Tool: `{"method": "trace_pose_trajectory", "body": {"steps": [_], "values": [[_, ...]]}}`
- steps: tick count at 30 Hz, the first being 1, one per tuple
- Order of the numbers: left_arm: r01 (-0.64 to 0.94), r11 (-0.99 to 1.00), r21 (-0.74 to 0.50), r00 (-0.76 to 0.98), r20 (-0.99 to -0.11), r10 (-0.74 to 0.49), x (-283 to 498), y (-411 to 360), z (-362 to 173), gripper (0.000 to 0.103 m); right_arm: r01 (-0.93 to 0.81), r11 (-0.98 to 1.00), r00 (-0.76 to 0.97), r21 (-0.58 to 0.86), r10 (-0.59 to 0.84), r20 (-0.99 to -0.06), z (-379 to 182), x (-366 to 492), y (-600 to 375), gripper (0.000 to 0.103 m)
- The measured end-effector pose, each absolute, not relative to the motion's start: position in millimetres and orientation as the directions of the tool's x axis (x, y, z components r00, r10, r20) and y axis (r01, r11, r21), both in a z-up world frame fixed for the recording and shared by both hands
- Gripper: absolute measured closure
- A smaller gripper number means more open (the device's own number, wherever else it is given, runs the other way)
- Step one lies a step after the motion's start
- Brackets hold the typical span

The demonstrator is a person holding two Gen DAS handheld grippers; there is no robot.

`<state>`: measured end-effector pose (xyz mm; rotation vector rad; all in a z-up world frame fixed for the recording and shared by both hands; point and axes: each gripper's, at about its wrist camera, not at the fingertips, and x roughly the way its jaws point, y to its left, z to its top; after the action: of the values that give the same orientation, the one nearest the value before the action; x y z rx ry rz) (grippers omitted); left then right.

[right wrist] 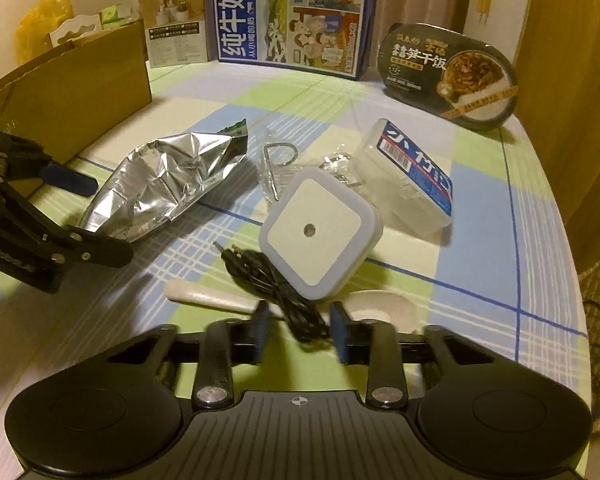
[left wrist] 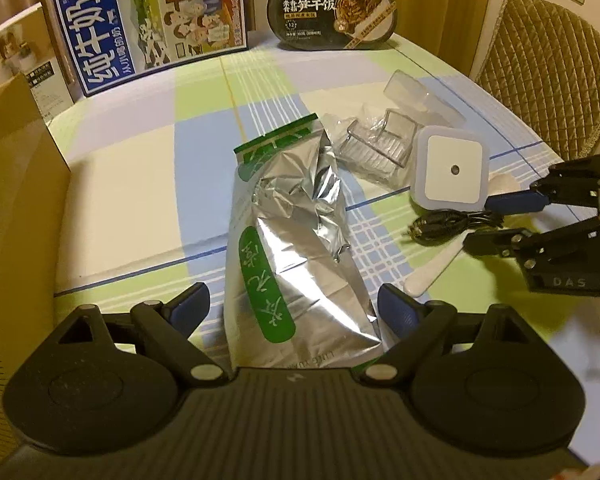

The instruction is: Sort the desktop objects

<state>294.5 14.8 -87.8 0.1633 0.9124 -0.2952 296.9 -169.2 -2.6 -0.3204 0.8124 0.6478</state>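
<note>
— Items on cloth (left wrist: 148, 152), as counted from here: foil bag (left wrist: 296, 248), night light (right wrist: 320, 232), cable (right wrist: 272, 276), spoon (right wrist: 216, 300), clear case (right wrist: 412, 184), wire rack in wrap (left wrist: 376, 144). All loose in the middle, none grouped.

— Backdrop?

— Milk carton (right wrist: 288, 12) and rice bowl (right wrist: 448, 76) upright at the far edge. Cardboard box (right wrist: 72, 92) at the left side, open. Whether anything has gone into it, I cannot tell from where I stand.

— Left gripper (left wrist: 294, 308)?

— Set wide, one finger either side of the foil bag's near end. Pads look clear of the foil on both sides. Nothing gripped yet.

— Right gripper (right wrist: 300, 332)?

— Narrowed down around the cable's looped end, which passes between the fingers. Small gaps seem to show at each pad, and there is blur, so a firm hold is not confirmed. The cable lies on the cloth, over the spoon and just beside the night light.

— Progress, then?

— Early, by my reckoning. Two pickups lined up, bag and cable. Six loose items not yet sorted.

— Remaining?

— Close on both, lift, carry off, probably to the box. Then light, spoon, case, rack.
</note>
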Motion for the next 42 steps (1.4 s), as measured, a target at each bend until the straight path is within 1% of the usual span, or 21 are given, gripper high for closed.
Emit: {"method": "trace_pose_trajectory", "body": {"steps": [2,4,7,9,12,17,22,24,26,27,28,29,30,33,37,39,42], "values": [[0.322,0.947,0.011,0.569,-0.801,-0.185,294,15,-90,0.028,-0.644,0.765,0.513,-0.027,0.405,-0.757,-2,293,-169,0.086],[0.326,0.945,0.008,0.569,-0.801,-0.189,292,15,-91,0.031,-0.643,0.765,0.511,-0.028,0.402,-0.759,-1,287,-168,0.092],[0.333,0.942,0.028,0.574,-0.799,-0.179,285,14,-88,0.039,-0.63,0.777,0.501,-0.014,0.392,-0.772,0,276,-167,0.094],[0.338,0.94,0.044,0.574,-0.802,-0.169,276,12,-85,0.044,-0.605,0.796,0.484,0.022,0.39,-0.783,1,265,-168,0.094],[0.342,0.938,0.055,0.572,-0.804,-0.161,259,11,-82,0.049,-0.565,0.823,0.474,0.059,0.382,-0.793,3,240,-170,0.094],[0.335,0.941,0.051,0.561,-0.813,-0.155,225,13,-77,0.051,-0.477,0.868,0.461,0.141,0.383,-0.801,6,195,-183,0.094],[0.344,0.938,0.049,0.546,-0.823,-0.157,177,13,-73,0.051,-0.442,0.883,0.45,0.158,0.371,-0.812,11,156,-191,0.094],[0.346,0.937,0.042,0.536,-0.829,-0.16,160,14,-72,0.051,-0.45,0.881,0.459,0.142,0.365,-0.81,13,147,-191,0.094],[0.355,0.934,0.042,0.527,-0.834,-0.163,144,13,-70,0.051,-0.465,0.876,0.47,0.126,0.365,-0.803,15,145,-190,0.088],[0.357,0.933,0.043,0.524,-0.836,-0.163,140,13,-69,0.05,-0.471,0.874,0.477,0.119,0.365,-0.8,16,144,-189,0.074],[0.356,0.934,0.039,0.523,-0.836,-0.165,136,14,-66,0.049,-0.48,0.871,0.485,0.106,0.364,-0.795,16,145,-188,0.056],[0.356,0.934,0.035,0.526,-0.833,-0.17,134,15,-63,0.046,-0.49,0.867,0.497,0.089,0.362,-0.788,17,144,-187,0.049],[0.357,0.933,0.037,0.531,-0.83,-0.17,133,15,-61,0.039,-0.498,0.864,0.506,0.076,0.361,-0.784,16,143,-187,0.045],[0.368,0.927,0.07,0.543,-0.826,-0.153,138,14,-56,0.026,-0.51,0.856,0.5,0.078,0.369,-0.784,11,145,-187,0.045],[0.429,0.898,0.1,0.523,-0.838,-0.157,154,7,-57,0.023,-0.52,0.85,0.49,0.084,0.377,-0.786,4,149,-187,0.045],[0.463,0.883,0.08,0.493,-0.851,-0.182,166,5,-59,0.019,-0.526,0.845,0.483,0.095,0.388,-0.785,2,151,-188,0.045],[0.493,0.869,0.043,0.439,-0.874,-0.206,183,3,-64,0.018,-0.539,0.837,0.48,0.094,0.396,-0.783,-1,151,-187,0.045]]}}
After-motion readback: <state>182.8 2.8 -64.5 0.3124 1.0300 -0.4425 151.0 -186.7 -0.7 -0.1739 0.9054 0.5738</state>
